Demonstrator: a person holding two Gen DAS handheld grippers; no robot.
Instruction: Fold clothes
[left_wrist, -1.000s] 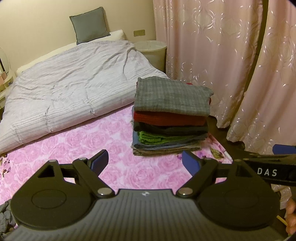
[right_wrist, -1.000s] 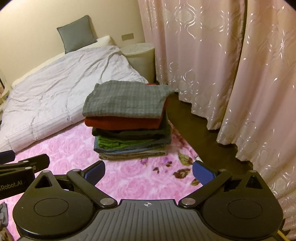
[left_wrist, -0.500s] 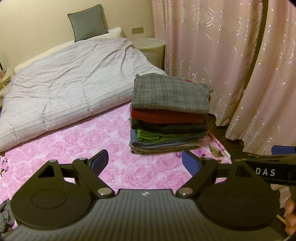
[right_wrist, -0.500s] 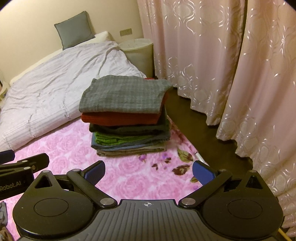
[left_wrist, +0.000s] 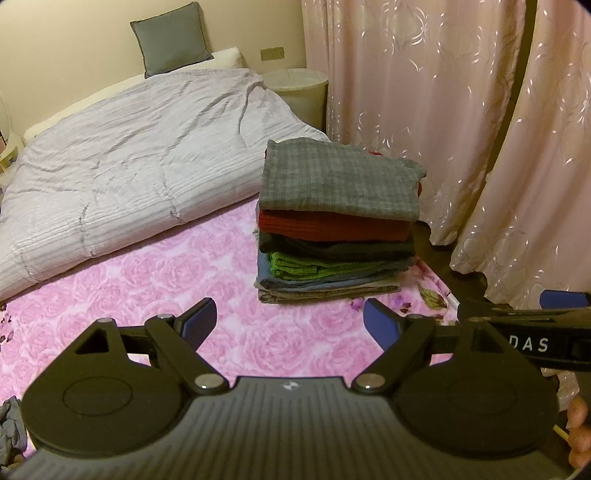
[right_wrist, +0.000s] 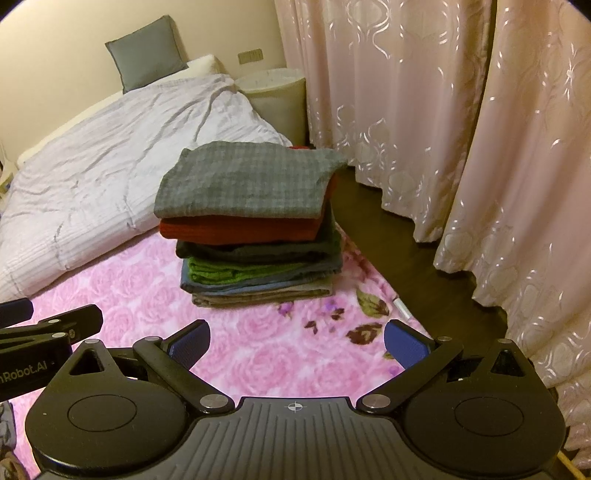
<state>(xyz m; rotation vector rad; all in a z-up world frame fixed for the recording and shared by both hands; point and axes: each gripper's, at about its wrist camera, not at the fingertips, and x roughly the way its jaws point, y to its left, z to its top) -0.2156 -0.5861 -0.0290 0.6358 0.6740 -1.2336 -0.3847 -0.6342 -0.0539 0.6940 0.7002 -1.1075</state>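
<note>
A stack of folded clothes (left_wrist: 336, 225) stands on the pink rose blanket (left_wrist: 147, 291), with a grey checked piece (left_wrist: 340, 181) on top, then red, dark, green and blue layers. It also shows in the right wrist view (right_wrist: 255, 229). My left gripper (left_wrist: 290, 321) is open and empty, held above the blanket short of the stack. My right gripper (right_wrist: 295, 339) is open and empty, also short of the stack. A crumpled grey garment (left_wrist: 11, 428) lies at the lower left edge.
A grey quilt (left_wrist: 140, 147) covers the far half of the bed, with a grey pillow (left_wrist: 170, 37) behind. A round white bin (left_wrist: 295, 92) stands past the stack. Pink curtains (right_wrist: 461, 129) hang on the right over dark floor (right_wrist: 388, 236).
Both grippers drifted slightly, so the stack sits a little differently in view. Both stay open and empty. The clothes have not moved.
</note>
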